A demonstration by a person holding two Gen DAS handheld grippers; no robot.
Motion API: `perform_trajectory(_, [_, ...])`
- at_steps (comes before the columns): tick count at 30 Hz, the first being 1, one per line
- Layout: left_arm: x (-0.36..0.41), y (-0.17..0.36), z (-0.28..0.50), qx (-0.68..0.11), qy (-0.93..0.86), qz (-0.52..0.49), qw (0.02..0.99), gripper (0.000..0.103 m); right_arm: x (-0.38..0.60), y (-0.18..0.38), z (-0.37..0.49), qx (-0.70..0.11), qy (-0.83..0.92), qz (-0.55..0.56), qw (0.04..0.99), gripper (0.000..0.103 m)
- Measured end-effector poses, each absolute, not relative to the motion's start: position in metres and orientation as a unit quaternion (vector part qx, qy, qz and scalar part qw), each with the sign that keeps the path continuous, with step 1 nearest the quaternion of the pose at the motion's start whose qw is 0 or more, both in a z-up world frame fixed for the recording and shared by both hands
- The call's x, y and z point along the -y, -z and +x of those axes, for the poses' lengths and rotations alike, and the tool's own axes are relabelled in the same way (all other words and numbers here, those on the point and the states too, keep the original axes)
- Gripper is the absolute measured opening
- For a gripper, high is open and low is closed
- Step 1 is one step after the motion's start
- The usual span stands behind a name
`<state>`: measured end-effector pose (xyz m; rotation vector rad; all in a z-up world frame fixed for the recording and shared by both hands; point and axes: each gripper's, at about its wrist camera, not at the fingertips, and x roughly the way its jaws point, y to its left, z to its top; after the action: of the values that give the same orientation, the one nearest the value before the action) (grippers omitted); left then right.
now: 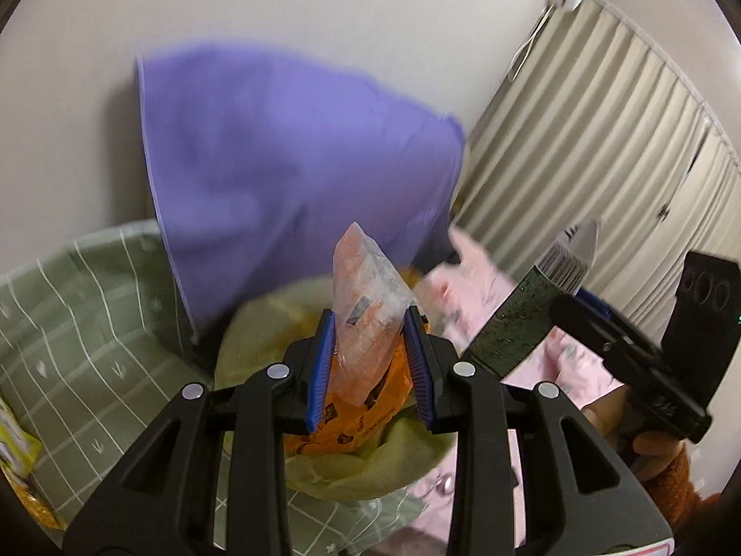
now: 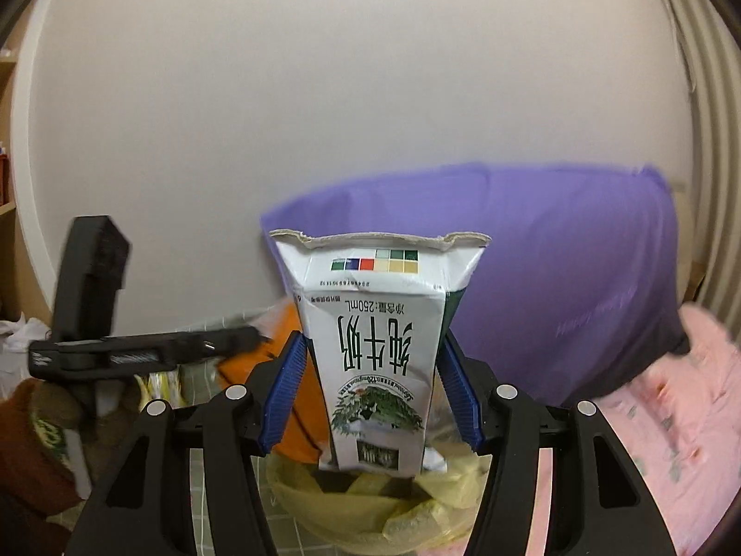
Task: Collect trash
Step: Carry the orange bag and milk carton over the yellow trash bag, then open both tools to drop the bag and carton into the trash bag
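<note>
Over yellow bag point(image 2: 324, 500) | right gripper point(image 2: 370, 366) clamps milk carton point(image 2: 377, 347) "纯牛奶 250mL" | left gripper point(image 1: 370, 347) clamps orange wrapper point(image 1: 366, 319)

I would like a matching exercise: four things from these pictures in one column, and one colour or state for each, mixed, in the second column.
Things:
1. milk carton
2. snack wrapper
3. pillow
4. bin liner

Colour or state:
A. purple
B. held in the left hand-held gripper
C. yellowish
D. held in the right hand-held gripper

Pairs: 1-D, 2-B, 3-A, 4-C
</note>
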<state>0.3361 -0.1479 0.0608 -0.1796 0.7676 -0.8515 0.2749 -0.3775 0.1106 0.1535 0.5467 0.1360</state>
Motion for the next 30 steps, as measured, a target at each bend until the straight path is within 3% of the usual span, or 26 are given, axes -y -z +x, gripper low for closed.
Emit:
perform_trajectory(12, [0.170,0.021,0.347,-0.421,0.357,-0.014,0.834,0.027,0.377,-0.029,0.328,-0.341,-0.085,0.081,0.933,0.052])
perform_trajectory(30, [0.185,0.028,0.352,-0.415,0.357,0.020,0.837,0.027,0.375,0.000,0.313,-0.376,-0.070,0.052,0.923,0.052])
